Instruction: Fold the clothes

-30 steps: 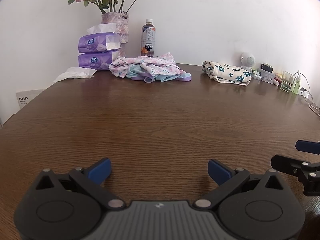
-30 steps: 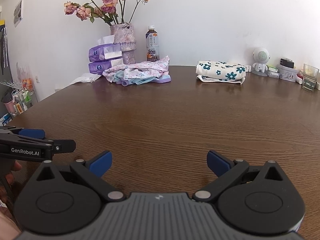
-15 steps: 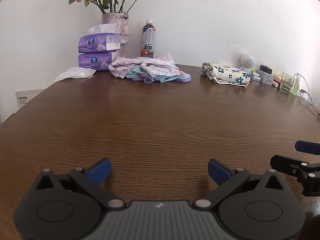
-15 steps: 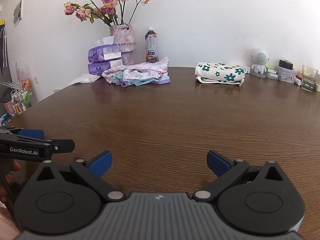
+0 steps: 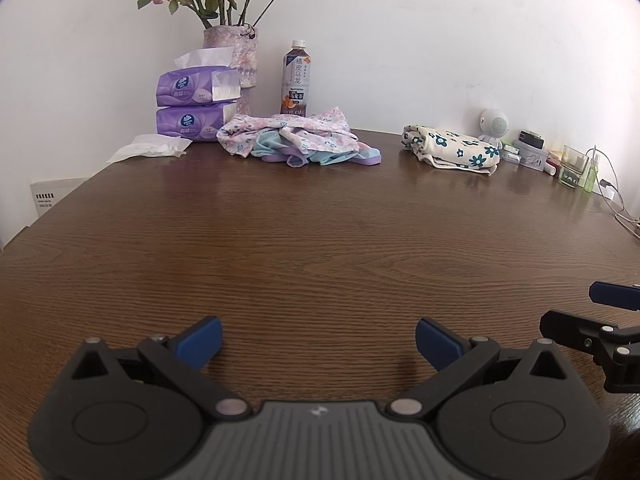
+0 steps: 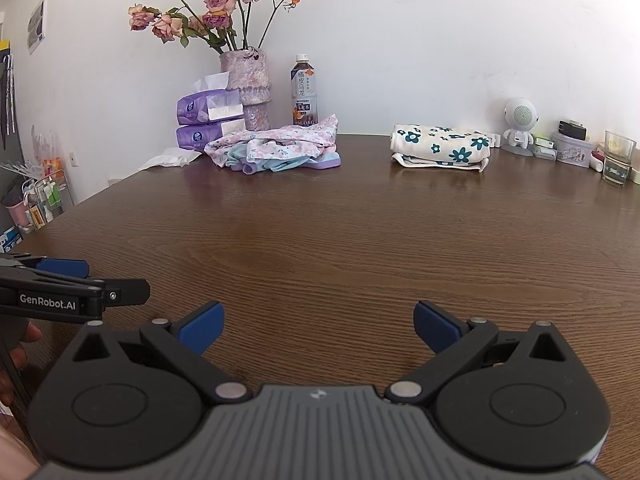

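While low over table | left gripper spread | right gripper spread

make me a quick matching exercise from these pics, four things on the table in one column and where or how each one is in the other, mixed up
Things:
1. flowered cloth
2. pink clothes
3. tissue packs
4. drinking glass

Place or state:
a. stacked one on the other beside the vase
b. folded neatly
c. far right of the table
d. crumpled heap in front of the bottle

Pairs: 1-b, 2-d, 3-a, 4-c
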`<state>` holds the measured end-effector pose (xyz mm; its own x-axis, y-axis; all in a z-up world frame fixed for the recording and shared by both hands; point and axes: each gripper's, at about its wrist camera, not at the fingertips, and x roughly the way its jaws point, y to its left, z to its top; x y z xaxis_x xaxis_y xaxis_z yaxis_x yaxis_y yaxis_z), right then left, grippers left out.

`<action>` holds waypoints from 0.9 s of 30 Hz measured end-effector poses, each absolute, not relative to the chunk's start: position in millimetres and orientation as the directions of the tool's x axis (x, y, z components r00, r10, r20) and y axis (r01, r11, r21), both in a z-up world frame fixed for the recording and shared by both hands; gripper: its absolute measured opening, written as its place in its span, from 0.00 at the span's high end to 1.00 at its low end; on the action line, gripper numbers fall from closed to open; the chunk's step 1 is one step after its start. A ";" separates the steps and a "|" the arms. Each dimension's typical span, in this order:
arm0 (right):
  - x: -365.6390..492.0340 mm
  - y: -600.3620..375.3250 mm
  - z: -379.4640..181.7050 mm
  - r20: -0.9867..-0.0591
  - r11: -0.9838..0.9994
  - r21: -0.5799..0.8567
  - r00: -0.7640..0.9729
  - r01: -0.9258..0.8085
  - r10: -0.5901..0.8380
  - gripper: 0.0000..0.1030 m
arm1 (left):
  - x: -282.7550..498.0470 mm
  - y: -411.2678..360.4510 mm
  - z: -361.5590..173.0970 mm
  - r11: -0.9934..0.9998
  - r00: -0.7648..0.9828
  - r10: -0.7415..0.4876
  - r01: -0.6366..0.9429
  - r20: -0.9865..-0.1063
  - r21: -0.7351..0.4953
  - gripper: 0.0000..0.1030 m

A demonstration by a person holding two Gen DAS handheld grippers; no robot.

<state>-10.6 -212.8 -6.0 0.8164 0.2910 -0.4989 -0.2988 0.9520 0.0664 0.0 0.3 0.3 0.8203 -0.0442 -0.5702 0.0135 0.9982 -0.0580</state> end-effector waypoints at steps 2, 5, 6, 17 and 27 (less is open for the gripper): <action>-10.6 -213.0 -5.8 -0.499 0.952 0.065 0.816 -0.300 0.291 0.00 | -0.1 0.1 0.4 0.998 0.821 -0.045 0.014 -0.570 -0.059 0.00; -10.5 -213.0 -5.8 -0.499 0.952 0.065 0.816 -0.300 0.291 0.00 | -0.6 -0.3 0.6 0.998 0.821 -0.046 0.015 -0.569 -0.059 0.00; -10.5 -213.0 -5.8 -0.499 0.952 0.065 0.816 -0.301 0.292 0.00 | -0.6 -0.6 0.7 0.998 0.821 -0.046 0.015 -0.569 -0.059 0.00; -7.8 -211.0 -6.2 -0.514 0.949 0.063 0.805 -0.310 0.297 0.00 | 0.6 -0.8 1.1 0.998 0.819 -0.049 0.019 -0.571 -0.058 0.00; 2.0 -210.6 -7.8 -0.551 0.925 0.097 0.755 -0.367 0.357 0.00 | 6.9 0.3 2.5 0.997 0.813 -0.072 0.039 -0.578 -0.069 0.00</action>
<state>2.0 -210.6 -7.8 0.7547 0.3567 -0.5506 -0.3667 0.9253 0.0968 6.9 0.3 2.5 0.8132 -0.0718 -0.5775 0.0390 0.9968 -0.0691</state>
